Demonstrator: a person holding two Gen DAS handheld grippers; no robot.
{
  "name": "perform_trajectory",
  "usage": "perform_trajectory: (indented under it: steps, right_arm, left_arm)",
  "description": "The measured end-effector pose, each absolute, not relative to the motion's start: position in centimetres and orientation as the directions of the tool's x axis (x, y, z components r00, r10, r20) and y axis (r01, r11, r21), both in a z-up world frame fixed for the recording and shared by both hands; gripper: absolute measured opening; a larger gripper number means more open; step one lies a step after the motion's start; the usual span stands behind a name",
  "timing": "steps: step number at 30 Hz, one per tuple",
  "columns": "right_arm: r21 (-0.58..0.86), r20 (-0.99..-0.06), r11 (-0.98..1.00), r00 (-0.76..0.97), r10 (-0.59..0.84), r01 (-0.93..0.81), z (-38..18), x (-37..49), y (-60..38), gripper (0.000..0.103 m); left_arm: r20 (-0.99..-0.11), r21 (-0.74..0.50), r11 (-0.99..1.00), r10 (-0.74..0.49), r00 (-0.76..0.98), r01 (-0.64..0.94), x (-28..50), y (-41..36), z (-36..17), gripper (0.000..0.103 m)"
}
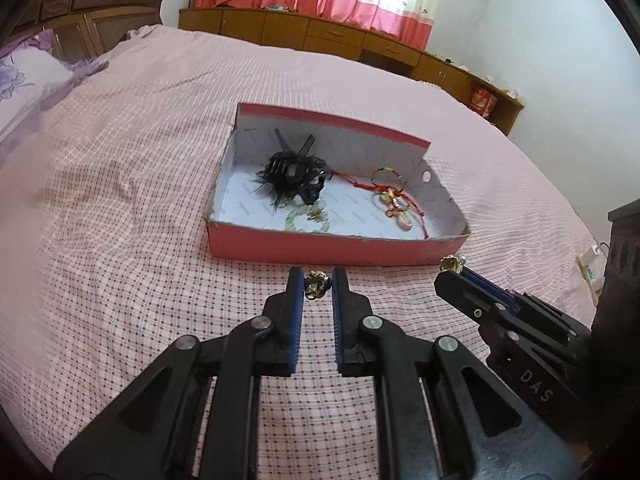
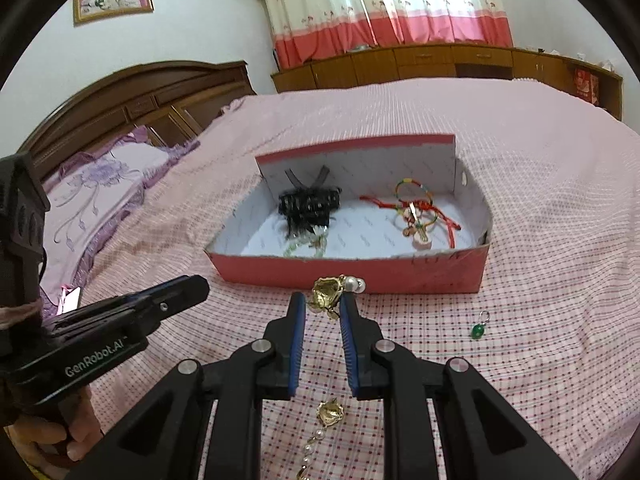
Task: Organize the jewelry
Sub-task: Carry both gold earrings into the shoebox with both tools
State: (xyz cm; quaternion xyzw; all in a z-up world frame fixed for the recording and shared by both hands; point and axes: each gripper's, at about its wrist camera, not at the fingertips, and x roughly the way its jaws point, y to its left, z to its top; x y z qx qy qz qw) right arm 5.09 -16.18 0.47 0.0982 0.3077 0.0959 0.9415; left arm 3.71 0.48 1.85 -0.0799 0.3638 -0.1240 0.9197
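A pink open box (image 1: 320, 246) (image 2: 360, 276) sits on the bed. It holds a black hair clip (image 1: 292, 172) (image 2: 310, 204), red cord bracelets (image 1: 384, 192) (image 2: 416, 208) and a pale bead bracelet (image 1: 308, 218). My left gripper (image 1: 318, 284) is shut on a small gold ornament (image 1: 317, 285) just in front of the box. My right gripper (image 2: 323, 304) (image 1: 452, 268) is shut on a gold flower earring with pearls (image 2: 330, 294) near the box's front wall. A matching gold and pearl earring (image 2: 330, 414) lies on the bed under the right gripper.
A green pendant (image 2: 477, 330) lies on the checked pink bedspread (image 1: 140, 240) to the right. Purple pillows (image 2: 100, 192) and a wooden headboard (image 2: 140, 100) are at the left. Low wooden cabinets (image 1: 340, 38) and curtains stand beyond the bed.
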Motion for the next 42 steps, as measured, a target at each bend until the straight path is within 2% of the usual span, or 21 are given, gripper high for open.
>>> perform_trajectory:
  steps: [21,42]
  right_arm:
    - [0.163,-0.415,0.974,0.885,0.212,-0.157,5.1,2.6,-15.6,0.019]
    - [0.113,-0.374,0.985,0.913,0.163,-0.13,4.8,9.6,-17.3,0.019]
  left_arm:
    - [-0.512,-0.197,0.956,-0.289,0.809,0.217,3.0,-0.3,6.1,0.005]
    - [-0.44,-0.141,0.97,-0.24,0.866,0.197,9.2,-1.6,5.2,0.005]
